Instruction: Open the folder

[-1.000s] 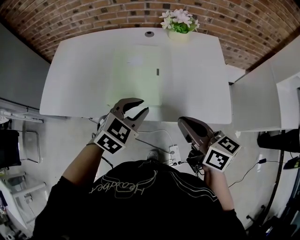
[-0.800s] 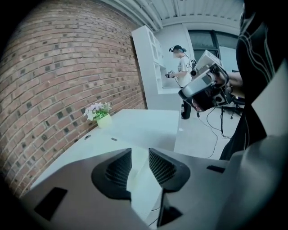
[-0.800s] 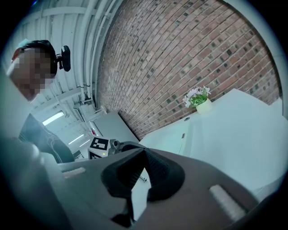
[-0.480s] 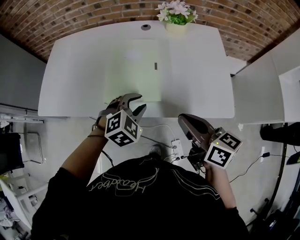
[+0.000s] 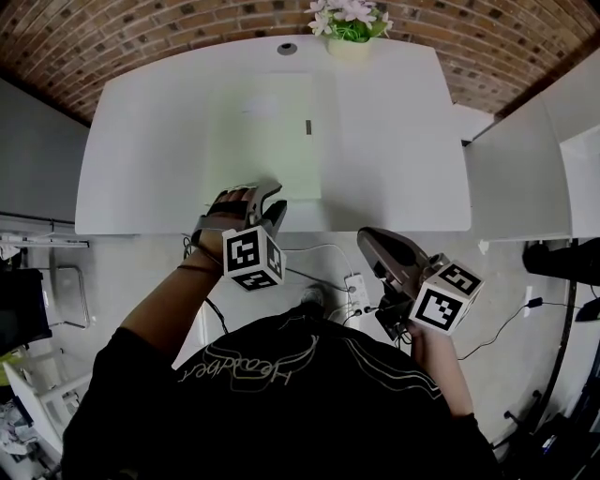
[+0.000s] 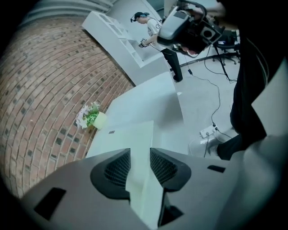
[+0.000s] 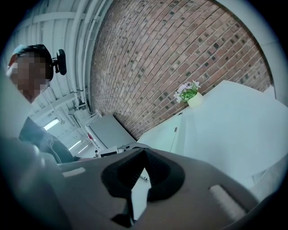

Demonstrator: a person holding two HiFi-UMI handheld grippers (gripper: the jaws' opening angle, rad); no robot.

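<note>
A pale green folder (image 5: 272, 131) lies closed and flat on the white table (image 5: 394, 141), with a small dark tab (image 5: 307, 126) near its right edge. My left gripper (image 5: 265, 192) is at the folder's near edge, pointing down and away, with its jaws open. In the left gripper view the folder (image 6: 128, 137) runs through the gap of the left gripper (image 6: 139, 164), and the pads stand clear on either side. My right gripper (image 5: 366, 236) hangs shut below the table's front edge, apart from the folder. The right gripper (image 7: 143, 152) holds nothing in its own view.
A pot of pale flowers (image 5: 349, 23) stands at the table's far edge, beside a round cable hole (image 5: 287, 49). A white cabinet (image 5: 525, 178) stands to the right. A power strip (image 5: 352, 300) and cables lie on the floor under the table's front edge. A brick wall is behind.
My left gripper has rolled and dropped onto the folder's near edge, and its jaws have spread wider. The right gripper has sunk slightly.
</note>
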